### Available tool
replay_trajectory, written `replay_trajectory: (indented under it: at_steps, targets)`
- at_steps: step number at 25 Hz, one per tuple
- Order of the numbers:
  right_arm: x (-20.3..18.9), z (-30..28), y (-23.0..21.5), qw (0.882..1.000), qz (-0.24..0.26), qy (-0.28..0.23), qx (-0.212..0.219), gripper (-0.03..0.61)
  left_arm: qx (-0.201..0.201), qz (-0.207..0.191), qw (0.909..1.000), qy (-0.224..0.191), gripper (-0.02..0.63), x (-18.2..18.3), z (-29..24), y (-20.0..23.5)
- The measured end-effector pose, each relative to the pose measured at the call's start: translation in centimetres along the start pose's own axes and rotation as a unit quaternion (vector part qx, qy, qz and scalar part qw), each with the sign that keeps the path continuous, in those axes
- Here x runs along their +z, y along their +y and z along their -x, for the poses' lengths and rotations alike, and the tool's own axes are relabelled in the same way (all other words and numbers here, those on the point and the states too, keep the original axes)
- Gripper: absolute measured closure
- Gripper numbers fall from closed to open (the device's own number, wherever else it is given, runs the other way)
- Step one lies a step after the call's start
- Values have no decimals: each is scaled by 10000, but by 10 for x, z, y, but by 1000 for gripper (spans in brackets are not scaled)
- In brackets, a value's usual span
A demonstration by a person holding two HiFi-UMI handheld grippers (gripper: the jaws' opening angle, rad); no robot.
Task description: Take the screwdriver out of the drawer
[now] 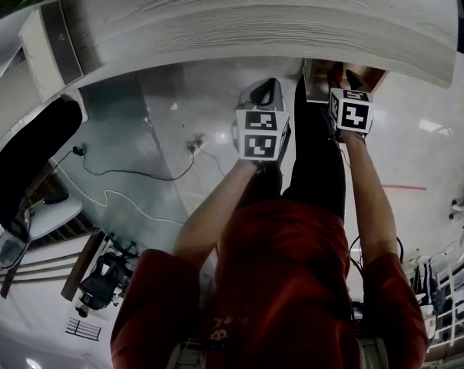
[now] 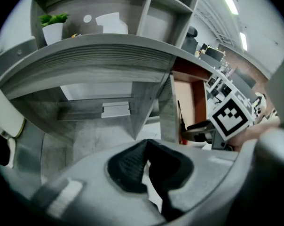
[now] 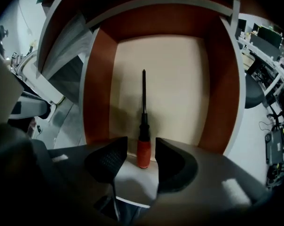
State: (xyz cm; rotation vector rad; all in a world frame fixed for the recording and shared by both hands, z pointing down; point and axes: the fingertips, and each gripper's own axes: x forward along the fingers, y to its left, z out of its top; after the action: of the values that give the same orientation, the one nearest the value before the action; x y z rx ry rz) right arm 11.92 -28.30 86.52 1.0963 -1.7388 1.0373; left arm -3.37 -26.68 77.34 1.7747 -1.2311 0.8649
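Your right gripper (image 3: 141,146) stands open astride the red handle of the screwdriver (image 3: 143,121), whose shaft points straight away along the drawer (image 3: 98,93). Your left gripper (image 2: 147,166), clenched empty, hangs farther left.

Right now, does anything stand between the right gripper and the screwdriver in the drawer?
Nothing visible does. The drawer is open and the screwdriver lies alone on its floor. Its red handle sits in the gap between the open jaws of the right gripper and appears to touch neither.
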Motion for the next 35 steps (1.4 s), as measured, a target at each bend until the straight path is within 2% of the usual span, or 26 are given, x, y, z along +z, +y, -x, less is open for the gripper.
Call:
replay_trajectory:
  at_steps: [5,14,18,35]
  targets:
    - [-2,-16,-1,9997,136,209,-41,410,7,51,10000,20,615,0,-7,2]
    - [-5,-18,-7,9977,351,334,-469,415,45,72,10000,28,615,-1,-9,2]
    - [-5,-19,-10,9958,458,491,-620,469,36,76,10000,41,615,-3,-9,3]
    - [-9,9,-3,9964,458,436,-570,485,-5,-56,10000,-76,615,1,13,-6]
